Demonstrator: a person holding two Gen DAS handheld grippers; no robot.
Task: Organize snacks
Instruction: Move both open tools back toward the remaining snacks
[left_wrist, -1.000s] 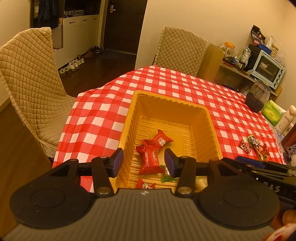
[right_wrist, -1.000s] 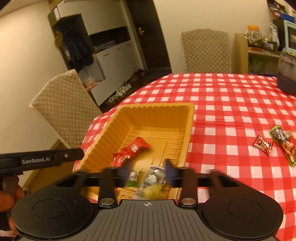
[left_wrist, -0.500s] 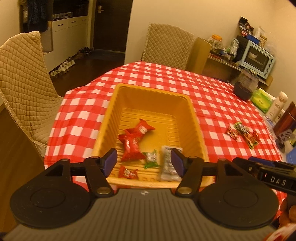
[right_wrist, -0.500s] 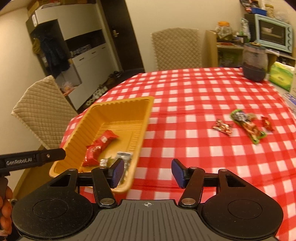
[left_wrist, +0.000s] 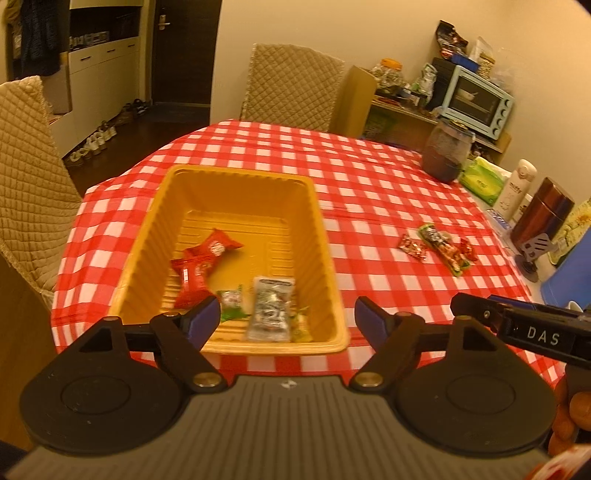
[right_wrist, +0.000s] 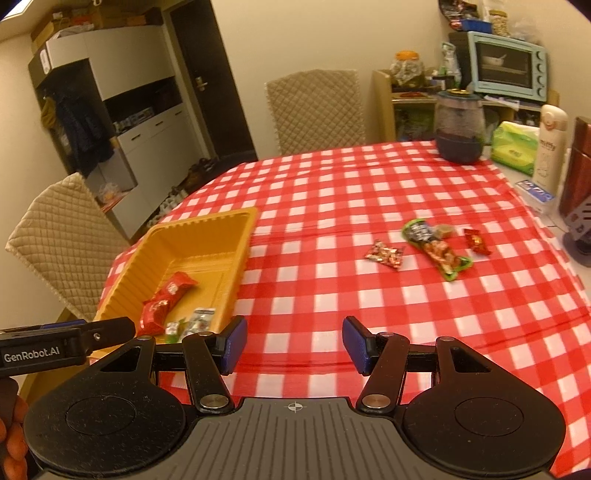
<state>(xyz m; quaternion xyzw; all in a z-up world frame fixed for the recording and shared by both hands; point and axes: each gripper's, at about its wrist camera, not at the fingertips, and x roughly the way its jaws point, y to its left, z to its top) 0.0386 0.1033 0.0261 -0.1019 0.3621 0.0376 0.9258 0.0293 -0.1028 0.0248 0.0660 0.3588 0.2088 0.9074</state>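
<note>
A yellow tray (left_wrist: 236, 177) (right_wrist: 207, 225) sits on the checked table and holds two red packets (left_wrist: 201, 264) (right_wrist: 166, 299), a green candy (left_wrist: 231, 301) and a silver packet (left_wrist: 271, 308). On the cloth to the right lie a small red snack (right_wrist: 384, 254) (left_wrist: 413, 248), a long green-edged snack (right_wrist: 436, 249) (left_wrist: 443, 249) and a red candy (right_wrist: 477, 240) (left_wrist: 468, 249). My left gripper (left_wrist: 284, 321) is open and empty above the tray's near edge. My right gripper (right_wrist: 291, 343) is open and empty over bare cloth, short of the loose snacks.
A dark jar (right_wrist: 460, 129), a green tissue pack (right_wrist: 515, 146), a white bottle (right_wrist: 550, 144) and a brown flask (left_wrist: 541, 212) stand along the table's right side. Quilted chairs (left_wrist: 291, 85) (right_wrist: 62, 240) stand at the far and left sides.
Both grippers have pulled back and swung right from the tray. The right gripper let a silver packet go into the tray. Both jaws stand wider open.
</note>
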